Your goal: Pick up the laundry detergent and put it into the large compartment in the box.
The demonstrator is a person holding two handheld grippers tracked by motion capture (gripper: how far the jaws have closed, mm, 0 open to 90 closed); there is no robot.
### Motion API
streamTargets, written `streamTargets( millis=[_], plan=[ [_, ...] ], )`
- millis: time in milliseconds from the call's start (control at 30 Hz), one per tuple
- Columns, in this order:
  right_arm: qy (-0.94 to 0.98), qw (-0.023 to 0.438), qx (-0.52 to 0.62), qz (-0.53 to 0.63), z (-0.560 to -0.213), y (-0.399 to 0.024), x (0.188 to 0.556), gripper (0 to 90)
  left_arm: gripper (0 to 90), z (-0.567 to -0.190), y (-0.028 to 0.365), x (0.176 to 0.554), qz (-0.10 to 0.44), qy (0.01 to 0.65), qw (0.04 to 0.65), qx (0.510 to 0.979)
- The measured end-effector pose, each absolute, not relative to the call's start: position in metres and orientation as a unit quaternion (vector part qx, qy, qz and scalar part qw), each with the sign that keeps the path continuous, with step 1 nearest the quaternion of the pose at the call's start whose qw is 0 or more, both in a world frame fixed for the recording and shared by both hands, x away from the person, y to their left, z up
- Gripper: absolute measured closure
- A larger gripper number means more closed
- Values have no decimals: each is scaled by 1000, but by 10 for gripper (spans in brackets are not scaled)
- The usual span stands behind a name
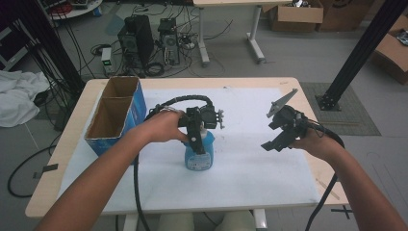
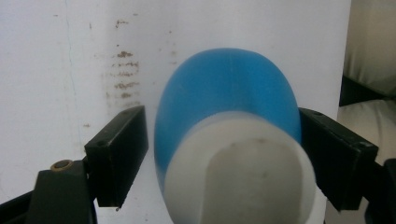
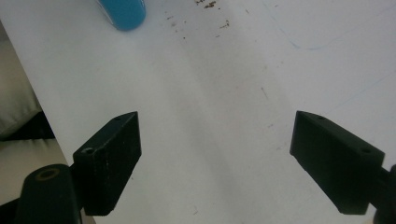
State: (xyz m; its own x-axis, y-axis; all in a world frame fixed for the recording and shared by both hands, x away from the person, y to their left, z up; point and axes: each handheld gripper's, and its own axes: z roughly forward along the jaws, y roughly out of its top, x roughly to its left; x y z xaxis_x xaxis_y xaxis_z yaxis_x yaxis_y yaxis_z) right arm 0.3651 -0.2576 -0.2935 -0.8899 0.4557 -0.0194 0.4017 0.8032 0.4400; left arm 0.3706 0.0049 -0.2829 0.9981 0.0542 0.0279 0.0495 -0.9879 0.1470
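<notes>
we've got the left gripper (image 2: 224, 154) around the blue bottle (image 2: 229, 135), jaws not quite pinching. the right gripper (image 3: 215, 163) hangs spread over the table (image 3: 224, 84).

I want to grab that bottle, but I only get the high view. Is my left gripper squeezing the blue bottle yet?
Observer: Not quite. The blue bottle sits between the jaws of the left gripper, with a thin gap at one pad.
Operator: What's on top of it?
Observer: A white cap, pointing at that gripper's camera.
Operator: And my other one?
Observer: The right gripper is wide open over the white sheet, with nothing between its jaws.
</notes>
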Motion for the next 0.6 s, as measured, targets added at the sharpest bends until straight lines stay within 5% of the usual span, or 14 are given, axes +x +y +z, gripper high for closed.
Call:
streamTargets(
  millis=[600],
  plan=[
    [947,61,226,220,-294,-256,366,164,267,-285,6,372,16,32,73,997]
  ],
)
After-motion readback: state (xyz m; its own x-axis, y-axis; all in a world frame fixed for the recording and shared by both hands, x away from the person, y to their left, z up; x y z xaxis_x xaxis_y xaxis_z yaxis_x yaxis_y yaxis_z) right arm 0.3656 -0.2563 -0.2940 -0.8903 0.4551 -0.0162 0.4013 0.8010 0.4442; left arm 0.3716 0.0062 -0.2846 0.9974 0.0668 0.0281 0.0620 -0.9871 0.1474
